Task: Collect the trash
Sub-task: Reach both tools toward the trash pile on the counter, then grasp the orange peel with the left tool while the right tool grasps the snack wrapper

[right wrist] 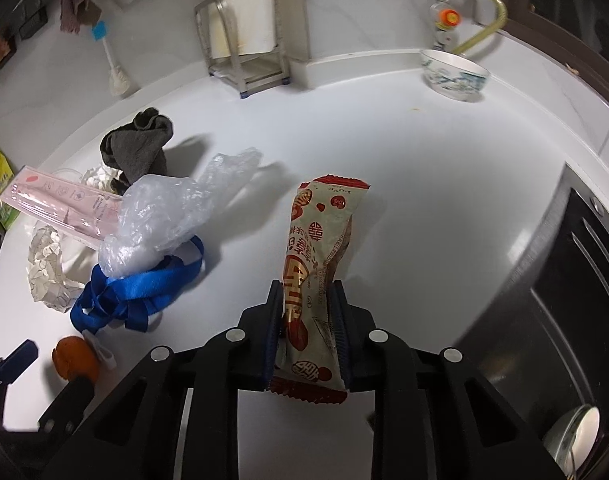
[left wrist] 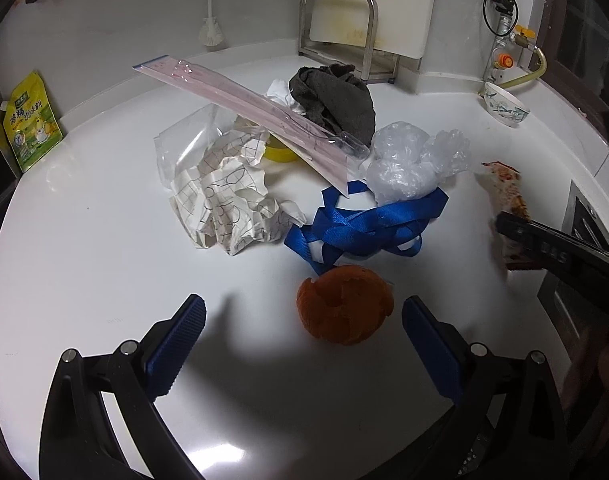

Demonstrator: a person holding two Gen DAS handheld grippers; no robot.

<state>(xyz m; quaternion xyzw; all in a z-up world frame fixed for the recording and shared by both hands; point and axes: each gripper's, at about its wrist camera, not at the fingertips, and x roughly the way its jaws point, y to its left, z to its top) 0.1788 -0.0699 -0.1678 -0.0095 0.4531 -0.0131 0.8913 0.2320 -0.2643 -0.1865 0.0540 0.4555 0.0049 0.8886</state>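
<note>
- The snack wrapper point(right wrist: 318, 276) is standing on end between the pads of the right gripper point(right wrist: 309, 300), which is pinching it at its lower half; its crimped bottom edge is hanging just above the white countertop point(right wrist: 444, 184).
- The wrapper is showing red Chinese characters and red round seals on a cream film; a small red dot near its top is reading "LOVE". The remaining print is too small to read.
- The left gripper point(left wrist: 304, 320) is hovering with its blue ribbed pads spread wide, holding nothing; the orange peel point(left wrist: 344, 304), dimpled and cup-shaped, is lying between and just ahead of them.
- Beyond the peel, a blue woven strap point(left wrist: 364, 224) is lying tangled, with a crumpled clear plastic bag point(left wrist: 408, 164) resting on it.
- Left of the strap, crumpled printed paper point(left wrist: 232, 204) is lying beside a pink-tinted zip bag point(left wrist: 256, 108) that is leaning across a yellow tape roll point(left wrist: 278, 154) and a dark grey cloth point(left wrist: 336, 96).
- At the far edge, a green pouch point(left wrist: 30, 120) with Chinese print, a patterned bowl point(right wrist: 454, 74), and a steel rack point(right wrist: 240, 60) are standing near the wall.
</note>
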